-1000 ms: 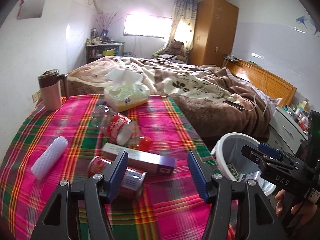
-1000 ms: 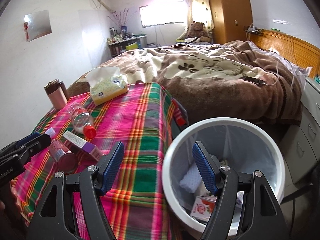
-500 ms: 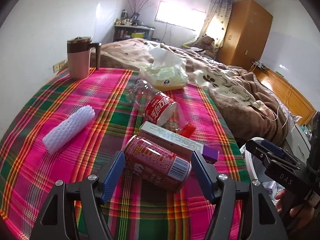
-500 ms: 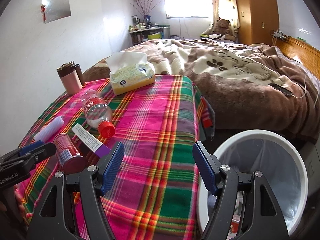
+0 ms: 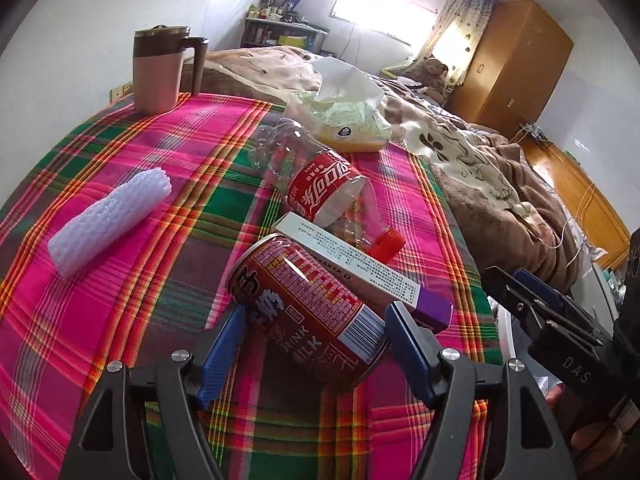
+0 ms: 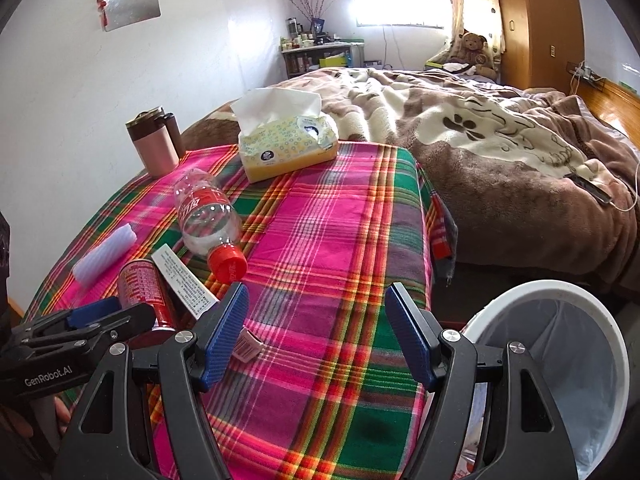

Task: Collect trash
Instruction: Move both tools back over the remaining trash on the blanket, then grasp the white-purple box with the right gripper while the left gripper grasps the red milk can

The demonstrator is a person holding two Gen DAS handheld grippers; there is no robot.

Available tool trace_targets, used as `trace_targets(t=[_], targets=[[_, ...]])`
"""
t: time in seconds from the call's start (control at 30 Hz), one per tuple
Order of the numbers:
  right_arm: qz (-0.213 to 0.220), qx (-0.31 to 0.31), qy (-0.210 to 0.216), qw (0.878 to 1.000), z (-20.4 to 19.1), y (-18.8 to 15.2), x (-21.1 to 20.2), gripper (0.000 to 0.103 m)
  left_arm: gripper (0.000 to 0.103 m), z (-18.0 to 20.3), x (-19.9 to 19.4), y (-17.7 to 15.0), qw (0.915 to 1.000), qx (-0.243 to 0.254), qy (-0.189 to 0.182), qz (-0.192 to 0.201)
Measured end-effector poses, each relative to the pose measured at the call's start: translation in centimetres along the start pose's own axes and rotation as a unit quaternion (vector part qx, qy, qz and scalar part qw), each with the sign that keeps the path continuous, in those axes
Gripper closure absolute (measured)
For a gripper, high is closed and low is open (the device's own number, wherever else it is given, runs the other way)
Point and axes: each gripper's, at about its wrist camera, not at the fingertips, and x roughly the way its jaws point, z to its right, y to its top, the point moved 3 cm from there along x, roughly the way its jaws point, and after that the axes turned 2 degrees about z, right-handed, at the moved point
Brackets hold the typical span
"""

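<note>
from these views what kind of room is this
Most likely a lived-in home bedroom: an unmade bed with a brown blanket, a wooden wardrobe and a teddy bear beside the window, plus a table under a plaid cloth with scattered trash.

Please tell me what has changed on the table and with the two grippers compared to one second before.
The left gripper came down over the red can; its jaws are opening around it, not yet gripping. The right gripper swung from above the white bin to over the tablecloth, open and empty. The bottle, box and foam roll stayed put.
</note>
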Motion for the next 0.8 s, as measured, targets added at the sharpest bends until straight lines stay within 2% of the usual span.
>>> trace_targets(t=[0.1, 0.43, 0.8], targets=[[-0.008, -0.001, 0.006, 1.000, -0.3, -0.1, 0.3, 0.031, 0.030, -0.4, 0.5, 0.0, 0.9999, 0.004, 0.001, -0.013], [-0.027, -0.029, 0.034, 0.999, -2.8, -0.6, 1.1, 0.031, 0.030, -4.1, -0.2, -0.1, 0.9988, 0.014, 0.042, -0.022], [-0.046, -0.073, 0.061, 0.994, -6.3, -1.0, 2.7, 0.031, 0.030, -6.3, -0.4, 0.8, 0.9990, 0.036, 0.023, -0.016]])
